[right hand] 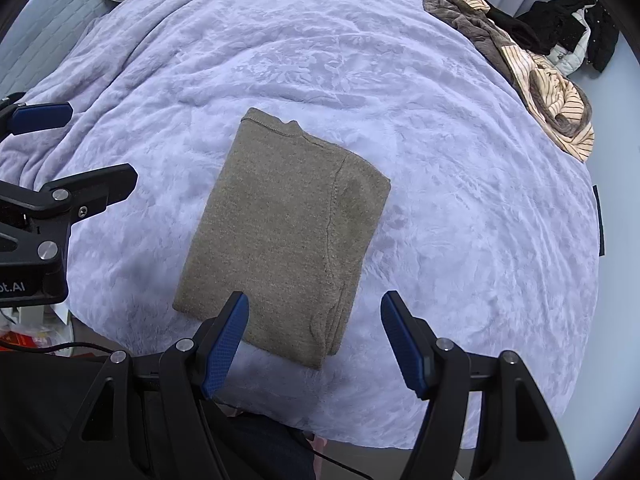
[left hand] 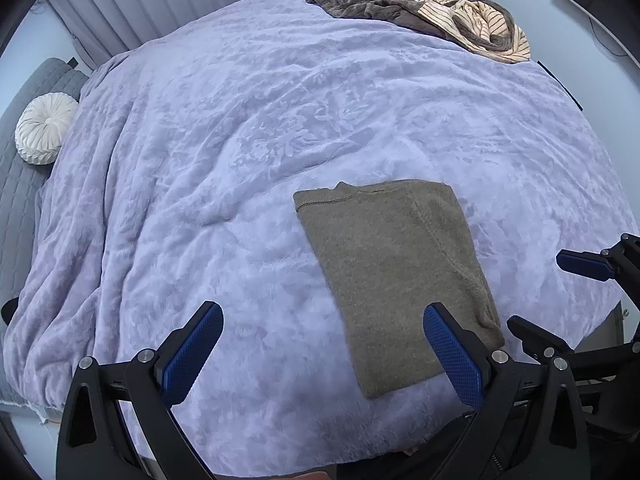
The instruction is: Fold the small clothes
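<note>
Each handheld black plastic tongs carries two angular fingers faced with blue, mesh-textured pads, fixed by round silver screws. The second black tongs looks identical. White lettering and a small "1" mark the left unit's housing. Dark clothing with a zip shows below.

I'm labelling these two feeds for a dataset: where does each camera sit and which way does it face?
Left wrist: on the left gripper, looking steeply down at the lavender plush blanket; its blue-padded fingers stand open, the right gripper's fingers at the right edge.
Right wrist: on the right gripper, aimed down too; open fingers in front, the left gripper at the left edge, dark clothing below.
Shared: the folded olive-brown knit garment, the striped cream-and-brown clothes pile, the round white pleated cushion.
</note>
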`<state>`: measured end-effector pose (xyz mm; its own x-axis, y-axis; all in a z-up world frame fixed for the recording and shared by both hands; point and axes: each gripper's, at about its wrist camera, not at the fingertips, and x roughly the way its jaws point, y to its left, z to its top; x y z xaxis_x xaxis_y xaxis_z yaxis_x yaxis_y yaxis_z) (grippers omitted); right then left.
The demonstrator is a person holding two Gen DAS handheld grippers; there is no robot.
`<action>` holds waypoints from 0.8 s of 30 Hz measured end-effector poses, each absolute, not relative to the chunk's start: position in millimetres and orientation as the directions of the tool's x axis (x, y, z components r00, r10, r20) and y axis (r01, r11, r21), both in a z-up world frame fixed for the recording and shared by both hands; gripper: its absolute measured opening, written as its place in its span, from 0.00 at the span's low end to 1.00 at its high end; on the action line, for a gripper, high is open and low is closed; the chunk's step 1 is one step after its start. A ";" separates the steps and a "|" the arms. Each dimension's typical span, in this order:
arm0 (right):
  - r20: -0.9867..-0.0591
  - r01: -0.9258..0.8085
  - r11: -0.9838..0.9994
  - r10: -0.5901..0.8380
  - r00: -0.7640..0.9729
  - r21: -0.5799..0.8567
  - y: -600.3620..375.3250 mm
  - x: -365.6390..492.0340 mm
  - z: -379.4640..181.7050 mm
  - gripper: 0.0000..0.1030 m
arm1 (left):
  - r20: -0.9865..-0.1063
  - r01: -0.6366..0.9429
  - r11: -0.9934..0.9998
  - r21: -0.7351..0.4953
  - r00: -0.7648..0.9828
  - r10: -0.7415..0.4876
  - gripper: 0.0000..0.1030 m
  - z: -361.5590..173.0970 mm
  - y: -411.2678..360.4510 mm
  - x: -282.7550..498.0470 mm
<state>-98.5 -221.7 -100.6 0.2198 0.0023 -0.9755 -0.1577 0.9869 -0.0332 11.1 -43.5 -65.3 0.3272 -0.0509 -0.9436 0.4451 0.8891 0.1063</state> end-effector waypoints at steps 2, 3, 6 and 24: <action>-0.974 -0.154 0.987 -0.001 0.225 -0.037 -220.8 -97.9 -99.3 0.70 | -0.942 0.448 0.888 0.105 0.330 -0.055 0.98 -64.2 -43.0 12.1; -0.974 -0.153 0.988 -0.003 0.226 -0.038 -220.5 -97.4 -98.7 0.70 | -0.942 0.449 0.887 0.104 0.331 -0.057 0.98 -63.7 -42.9 12.4; -0.973 -0.148 0.988 -0.006 0.230 -0.042 -219.8 -96.3 -97.3 0.70 | -0.940 0.452 0.886 0.102 0.335 -0.063 0.98 -62.8 -42.5 13.2; -0.972 -0.144 0.989 -0.010 0.235 -0.045 -221.3 -94.1 -94.8 0.70 | -0.938 0.452 0.887 0.100 0.340 -0.068 0.98 -61.5 -42.2 14.5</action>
<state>-94.1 -221.3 -94.8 0.2347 -0.0097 -0.9720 -0.1438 0.9886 -0.0446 14.5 -42.2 -61.5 0.3399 -0.0677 -0.9380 0.4517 0.8866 0.0997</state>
